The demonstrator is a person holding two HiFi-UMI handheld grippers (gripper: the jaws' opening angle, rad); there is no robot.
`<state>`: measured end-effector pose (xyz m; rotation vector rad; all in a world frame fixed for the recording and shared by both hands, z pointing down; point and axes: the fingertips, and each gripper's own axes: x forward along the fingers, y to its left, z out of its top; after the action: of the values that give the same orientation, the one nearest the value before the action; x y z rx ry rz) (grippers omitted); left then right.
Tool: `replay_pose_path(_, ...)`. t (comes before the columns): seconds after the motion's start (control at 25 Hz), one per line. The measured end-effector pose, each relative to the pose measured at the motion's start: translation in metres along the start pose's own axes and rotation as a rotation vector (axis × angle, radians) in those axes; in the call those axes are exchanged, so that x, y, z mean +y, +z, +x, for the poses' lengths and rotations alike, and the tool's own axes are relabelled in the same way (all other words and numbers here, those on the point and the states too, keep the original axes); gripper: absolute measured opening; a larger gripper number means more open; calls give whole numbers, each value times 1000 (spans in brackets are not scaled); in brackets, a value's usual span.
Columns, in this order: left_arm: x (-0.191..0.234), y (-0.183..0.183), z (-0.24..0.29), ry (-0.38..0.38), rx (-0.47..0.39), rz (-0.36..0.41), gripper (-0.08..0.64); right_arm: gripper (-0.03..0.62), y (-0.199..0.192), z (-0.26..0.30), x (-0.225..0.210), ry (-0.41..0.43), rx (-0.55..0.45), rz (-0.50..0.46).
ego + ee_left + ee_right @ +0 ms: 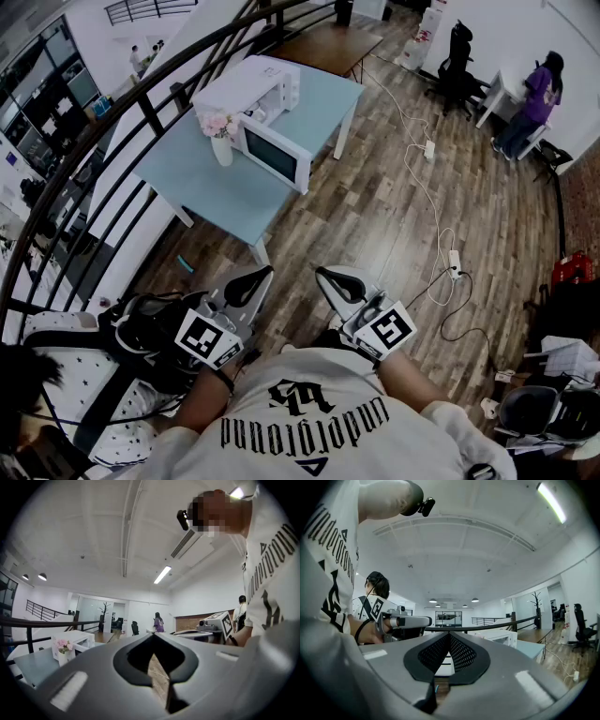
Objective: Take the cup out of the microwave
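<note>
- The microwave [272, 150] stands on the bench [211, 192], well apart from the person. The cup shows in no view and is probably inside it.
- Both tongs are level and near the body, probably because the approach has not begun.
- The left tongs [251, 278] have tips together, holding nothing.
- The right tongs [330, 277] are fully closed, holding nothing.

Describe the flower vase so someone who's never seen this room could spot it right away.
Find the pale blue table beside the dark railing. On it, a small white vase stands next to the white microwave. It is the only thing on that table holding pink flowers.
</note>
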<state>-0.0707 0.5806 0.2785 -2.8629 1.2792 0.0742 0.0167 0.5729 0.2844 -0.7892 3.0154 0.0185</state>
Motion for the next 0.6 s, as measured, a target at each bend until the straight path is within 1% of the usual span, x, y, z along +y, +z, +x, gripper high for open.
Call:
replay_pose_path(0.24, 5, -1, 19, 6, 8, -1, 49, 3, 2, 3, -19, 8, -2, 3)
replay_pose_path(0.36, 4, -3, 33, 3, 13, -5, 50, 3, 4, 2, -31, 10, -19, 14)
replay_pose_path(0.6, 4, -10, 74, -5, 23, -18, 49, 3, 3, -10, -71, -7, -21, 23)
